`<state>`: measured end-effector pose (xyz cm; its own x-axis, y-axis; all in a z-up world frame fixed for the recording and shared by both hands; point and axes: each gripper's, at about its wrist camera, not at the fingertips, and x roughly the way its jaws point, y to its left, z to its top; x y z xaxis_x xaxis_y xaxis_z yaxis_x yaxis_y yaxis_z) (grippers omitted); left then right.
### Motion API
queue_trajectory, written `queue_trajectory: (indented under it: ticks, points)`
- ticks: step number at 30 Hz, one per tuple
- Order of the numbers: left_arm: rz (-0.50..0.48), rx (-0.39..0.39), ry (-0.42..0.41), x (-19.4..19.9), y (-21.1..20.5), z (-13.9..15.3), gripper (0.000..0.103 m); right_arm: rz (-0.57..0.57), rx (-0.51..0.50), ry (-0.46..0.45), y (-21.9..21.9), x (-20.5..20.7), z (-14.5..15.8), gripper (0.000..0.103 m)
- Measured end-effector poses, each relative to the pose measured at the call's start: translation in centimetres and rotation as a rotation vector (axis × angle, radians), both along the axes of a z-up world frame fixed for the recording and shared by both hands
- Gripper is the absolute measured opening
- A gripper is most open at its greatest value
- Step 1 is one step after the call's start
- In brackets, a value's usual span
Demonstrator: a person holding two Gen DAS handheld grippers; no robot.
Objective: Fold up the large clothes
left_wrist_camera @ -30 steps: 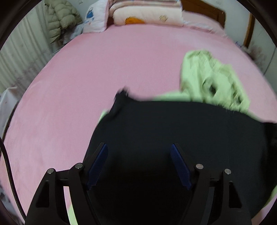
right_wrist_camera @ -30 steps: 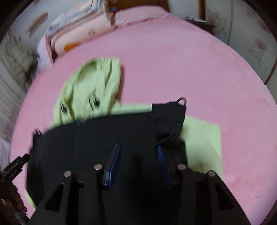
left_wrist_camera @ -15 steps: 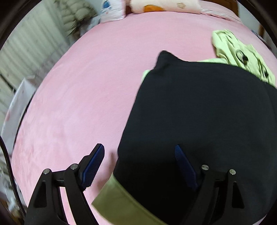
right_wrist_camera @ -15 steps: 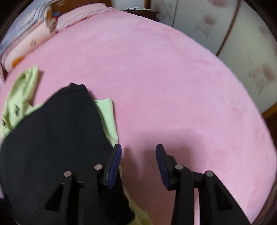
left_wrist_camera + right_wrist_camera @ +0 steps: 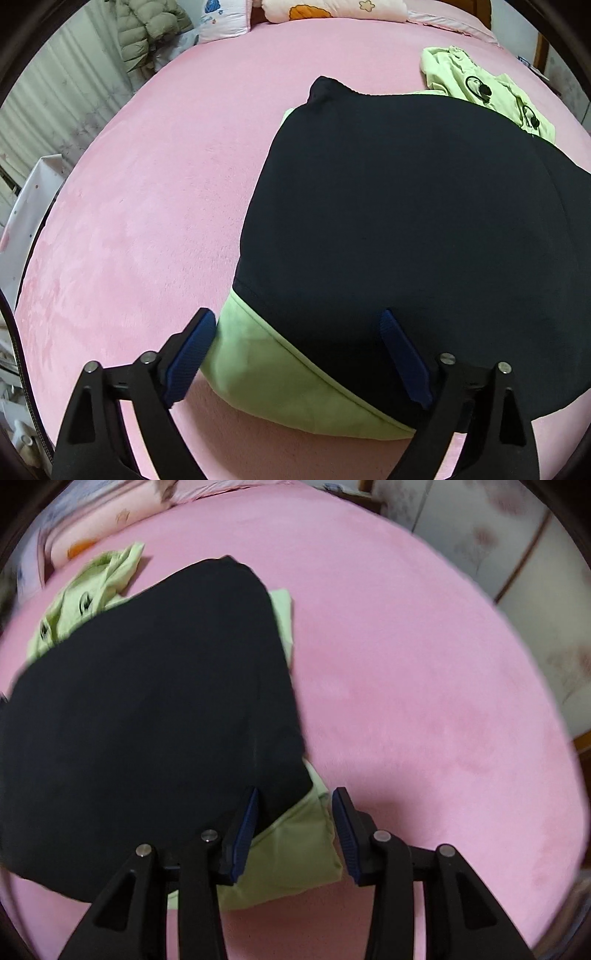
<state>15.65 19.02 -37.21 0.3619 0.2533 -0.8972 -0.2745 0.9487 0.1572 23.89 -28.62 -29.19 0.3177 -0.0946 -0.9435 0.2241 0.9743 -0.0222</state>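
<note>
A black garment [image 5: 406,221] lies flat on a pale green garment [image 5: 280,380] on the pink bed [image 5: 147,206]. The green garment's hood end [image 5: 487,88] with printed marks sticks out at the far side. My left gripper [image 5: 299,354] is open over the near left corner, green hem between its jaws. In the right wrist view the black garment [image 5: 147,709] fills the left. My right gripper [image 5: 295,830] is open over the near right green corner [image 5: 295,853].
Pillows and a folded blanket [image 5: 332,11] lie at the bed's head. A puffy jacket [image 5: 144,29] hangs at the far left by a curtain. White wardrobe doors [image 5: 517,561] stand to the right of the bed.
Both grippers have moved back and apart from over the middle of the black garment to its near corners. The garment now lies flat.
</note>
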Motion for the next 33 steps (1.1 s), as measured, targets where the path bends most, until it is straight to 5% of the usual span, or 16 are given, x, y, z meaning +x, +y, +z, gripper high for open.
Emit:
queue_trajectory:
  ticks: [7,11,18,23,28,33]
  points:
    - [0.007,-0.022,0.044,0.4,0.5,1.9,0.092,-0.008,0.042,-0.007,1.1,1.0,2.4,0.040]
    - [-0.030,-0.069,-0.011,1.9,0.3,6.7,0.092,0.028,0.132,-0.060,2.2,2.4,5.4,0.040]
    - [-0.150,-0.123,-0.130,9.8,-1.0,16.7,0.092,0.174,0.186,-0.205,5.9,10.5,13.7,0.040]
    - [-0.239,-0.185,-0.231,19.1,-2.1,22.3,0.092,0.273,0.164,-0.311,8.0,18.8,19.9,0.042]
    - [-0.254,-0.170,-0.250,28.3,-3.8,21.4,0.095,0.295,0.207,-0.315,9.5,27.3,20.0,0.042]
    - [-0.241,-0.185,-0.164,37.3,-4.8,14.4,0.095,0.285,0.336,-0.229,10.8,34.9,13.1,0.042]
